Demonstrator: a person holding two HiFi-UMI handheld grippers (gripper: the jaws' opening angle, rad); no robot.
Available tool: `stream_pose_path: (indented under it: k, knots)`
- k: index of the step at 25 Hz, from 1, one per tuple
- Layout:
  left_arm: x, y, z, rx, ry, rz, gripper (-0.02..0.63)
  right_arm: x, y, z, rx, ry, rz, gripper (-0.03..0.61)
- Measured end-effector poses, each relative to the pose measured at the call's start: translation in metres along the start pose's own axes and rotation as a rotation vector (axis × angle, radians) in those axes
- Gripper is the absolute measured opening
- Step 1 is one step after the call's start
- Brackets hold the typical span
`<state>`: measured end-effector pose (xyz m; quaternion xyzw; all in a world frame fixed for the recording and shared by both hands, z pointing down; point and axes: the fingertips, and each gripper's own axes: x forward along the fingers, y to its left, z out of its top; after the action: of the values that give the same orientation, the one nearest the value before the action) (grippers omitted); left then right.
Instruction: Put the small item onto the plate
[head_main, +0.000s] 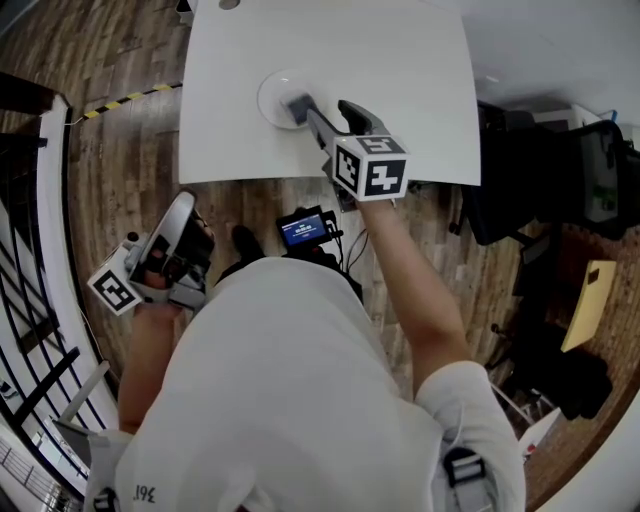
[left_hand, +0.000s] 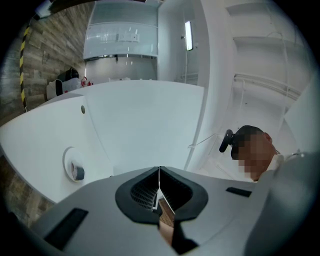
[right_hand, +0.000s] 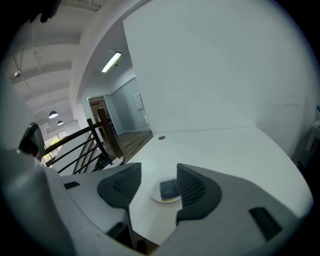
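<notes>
A white round plate (head_main: 268, 95) sits on the white table (head_main: 400, 60) near its front edge. The small item (head_main: 296, 104), a dark grey-blue flat block, lies on the plate. My right gripper (head_main: 325, 110) hovers over the table's front edge just right of the plate. In the right gripper view the item (right_hand: 169, 189) lies on the plate (right_hand: 159, 198) beyond the open jaws of the right gripper (right_hand: 157, 170), and no pad touches it. My left gripper (head_main: 192, 220) hangs low beside the person's left hip, off the table; its jaws (left_hand: 159, 172) are shut with nothing in them.
A handheld device with a lit screen (head_main: 303, 230) hangs in front of the person below the table edge. Black chairs and bags (head_main: 540, 180) stand to the right on the wooden floor. A dark stair railing (head_main: 30, 240) runs along the left.
</notes>
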<state>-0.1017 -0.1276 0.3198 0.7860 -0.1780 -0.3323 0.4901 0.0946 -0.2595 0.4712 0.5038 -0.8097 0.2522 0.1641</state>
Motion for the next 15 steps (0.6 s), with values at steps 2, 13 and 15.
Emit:
stream_pose_path:
  k: [2,13,15]
  knots:
    - [0.0,0.0,0.0,-0.002,0.001,-0.004,0.006,-0.012,0.007,0.007,0.008,-0.024,0.015,0.181]
    - [0.007,-0.006,-0.002,-0.003,0.027,-0.033,0.006,-0.077,0.057,0.037,0.114,-0.143,0.134,0.002]
    - [0.009,-0.009,-0.002,-0.002,0.033,-0.041,0.006,-0.089,0.066,0.045,0.149,-0.171,0.169,0.002]
